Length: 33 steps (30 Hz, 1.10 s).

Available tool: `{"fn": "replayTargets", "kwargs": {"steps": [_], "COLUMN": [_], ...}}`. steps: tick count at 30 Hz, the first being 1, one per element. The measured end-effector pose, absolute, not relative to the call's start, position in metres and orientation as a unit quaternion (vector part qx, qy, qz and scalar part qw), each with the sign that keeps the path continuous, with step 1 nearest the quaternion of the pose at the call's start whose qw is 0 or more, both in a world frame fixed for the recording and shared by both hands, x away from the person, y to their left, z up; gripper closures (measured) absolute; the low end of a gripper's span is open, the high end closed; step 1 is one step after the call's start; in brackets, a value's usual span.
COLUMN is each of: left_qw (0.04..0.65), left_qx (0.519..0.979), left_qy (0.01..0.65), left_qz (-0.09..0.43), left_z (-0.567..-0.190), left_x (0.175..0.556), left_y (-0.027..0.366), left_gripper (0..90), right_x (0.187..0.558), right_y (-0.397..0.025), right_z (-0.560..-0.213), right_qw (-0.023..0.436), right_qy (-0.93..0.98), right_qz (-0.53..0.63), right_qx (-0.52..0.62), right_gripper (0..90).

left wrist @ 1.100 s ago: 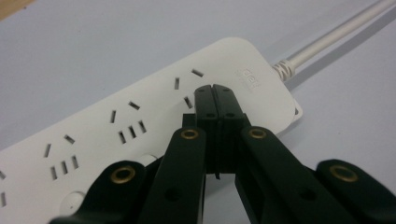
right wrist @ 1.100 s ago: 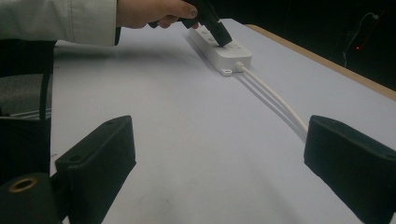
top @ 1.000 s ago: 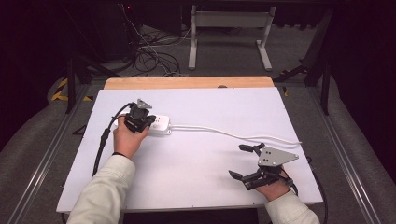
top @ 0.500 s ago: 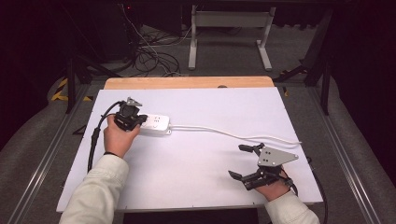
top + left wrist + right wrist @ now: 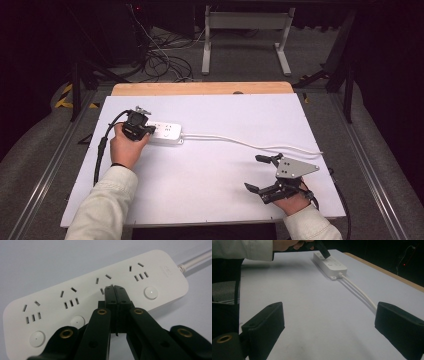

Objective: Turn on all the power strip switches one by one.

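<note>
As left tool [image 5: 114, 288] closes, power strip [image 5: 100, 290] beneath

I see my two arms in pale cream sleeves [image 5: 102, 200], with a thin dark band at my left wrist, maybe a strap. My left gripper [image 5: 145, 131] is black, and a thick black cable [image 5: 102, 145] loops off it. Up close its arms are shiny black with little round brass rings [image 5: 102, 312] and small holes. My right gripper [image 5: 260, 172] is black too, with a grey three-cornered plate [image 5: 295, 167] on top that has small dark dots. Its pads [image 5: 265, 323] are fat, dull black blocks.
</note>
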<state>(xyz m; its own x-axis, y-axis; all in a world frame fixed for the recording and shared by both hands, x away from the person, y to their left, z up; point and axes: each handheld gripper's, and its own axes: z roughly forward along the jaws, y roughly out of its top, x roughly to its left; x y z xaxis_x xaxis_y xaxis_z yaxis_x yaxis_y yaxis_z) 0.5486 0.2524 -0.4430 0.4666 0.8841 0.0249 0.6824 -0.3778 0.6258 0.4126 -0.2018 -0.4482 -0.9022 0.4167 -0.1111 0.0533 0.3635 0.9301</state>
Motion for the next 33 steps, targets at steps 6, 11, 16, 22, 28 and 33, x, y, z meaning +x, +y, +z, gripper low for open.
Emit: {"fn": "replayTargets", "kwargs": {"steps": [6,11,16,22,28,33], "left_qw": [0.277,0.282,0.277,0.271,0.284,0.281], "left_qx": [0.813,0.810,0.811,0.813,0.808,0.806], "left_qy": [0.479,0.481,0.481,0.477,0.481,0.484], "left_qz": [0.182,0.181,0.183,0.193,0.189,0.192], "left_z": [-0.4449,-0.4458,-0.4462,-0.4473,-0.4499,-0.4507], "left_x": [0.5494,0.5495,0.5490,0.5479,0.5473,0.5463], "left_y": [0.2517,0.2511,0.2495,0.2477,0.2506,0.2480], "left_gripper": [90.0,90.0,90.0,90.0,90.0,90.0], "right_x": [0.4128,0.4127,0.4123,0.4122,0.4117,0.4117], "right_y": [-0.2019,-0.2019,-0.2018,-0.2019,-0.2019,-0.2017], "right_z": [-0.4482,-0.4482,-0.4481,-0.4481,-0.4480,-0.4482], "right_qw": [0.166,0.166,0.165,0.166,0.166,0.165], "right_qy": [0.809,0.809,0.809,0.809,0.809,0.809], "right_qz": [0.545,0.545,0.545,0.545,0.546,0.545], "right_qx": [0.145,0.145,0.144,0.144,0.143,0.142], "right_gripper": [8.9,8.9,8.9,8.9,8.9,8.9]}}
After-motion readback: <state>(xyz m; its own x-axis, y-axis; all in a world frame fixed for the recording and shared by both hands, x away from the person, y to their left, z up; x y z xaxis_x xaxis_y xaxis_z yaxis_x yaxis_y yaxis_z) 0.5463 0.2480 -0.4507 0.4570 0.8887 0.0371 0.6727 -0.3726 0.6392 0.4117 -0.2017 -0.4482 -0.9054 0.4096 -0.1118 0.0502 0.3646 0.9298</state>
